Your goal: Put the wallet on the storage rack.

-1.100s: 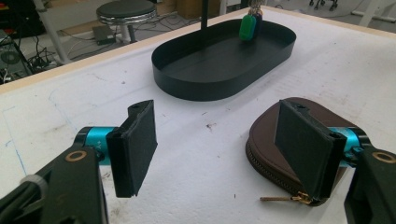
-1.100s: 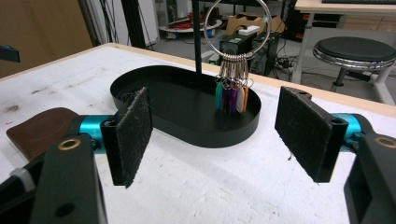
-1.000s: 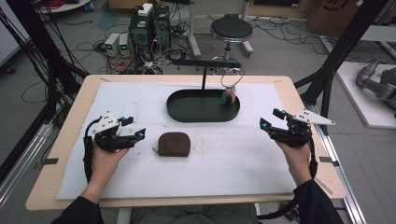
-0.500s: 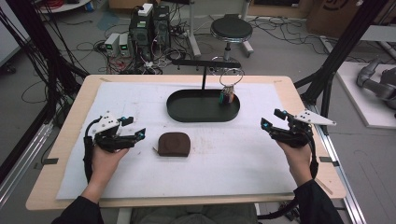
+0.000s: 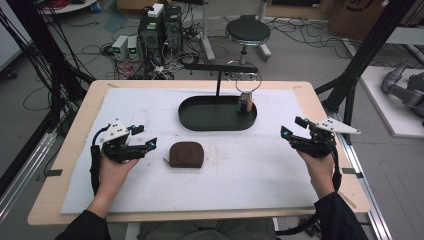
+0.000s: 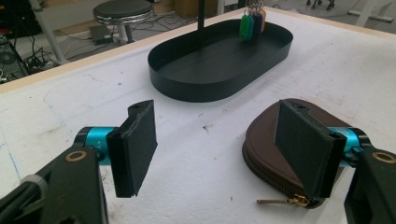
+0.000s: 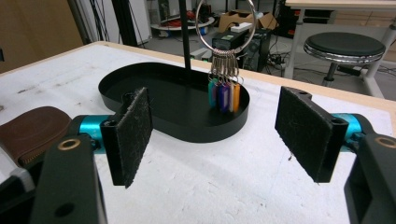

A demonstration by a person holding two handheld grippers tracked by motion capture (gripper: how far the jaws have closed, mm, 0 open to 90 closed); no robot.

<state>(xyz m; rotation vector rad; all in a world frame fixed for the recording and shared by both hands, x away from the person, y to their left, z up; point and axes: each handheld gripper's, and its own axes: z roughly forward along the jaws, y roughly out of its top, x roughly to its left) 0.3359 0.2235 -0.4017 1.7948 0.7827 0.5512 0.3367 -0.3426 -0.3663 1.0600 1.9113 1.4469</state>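
Two grippers rest low over a wooden table [image 5: 330, 107] covered by a white, faintly stained mat [image 5: 150, 110]; no writing or brand can be read on anything. Around the table lie a grey floor strewn with cables, black frame posts, computer boxes [image 5: 160, 25] and a round black stool [image 5: 247, 31]. An oval black tray [image 5: 200, 117] with a low smooth wall sits toward the far middle of the mat, a thin post rising from it to a crossbar. From that bar hangs a metal ring with coloured key tags [image 7: 224, 95] dangling into the tray's right end. Nearer the person lies a rounded brown leather pouch [image 5: 186, 154], zipped, its brass pull [image 6: 280, 201] sticking out. The left gripper [image 5: 140, 139] sits just beside the pouch, jaws spread wide, holding nothing. The right gripper [image 5: 291, 126], well apart from it, also gapes wide and empty, its pads fuzzy.
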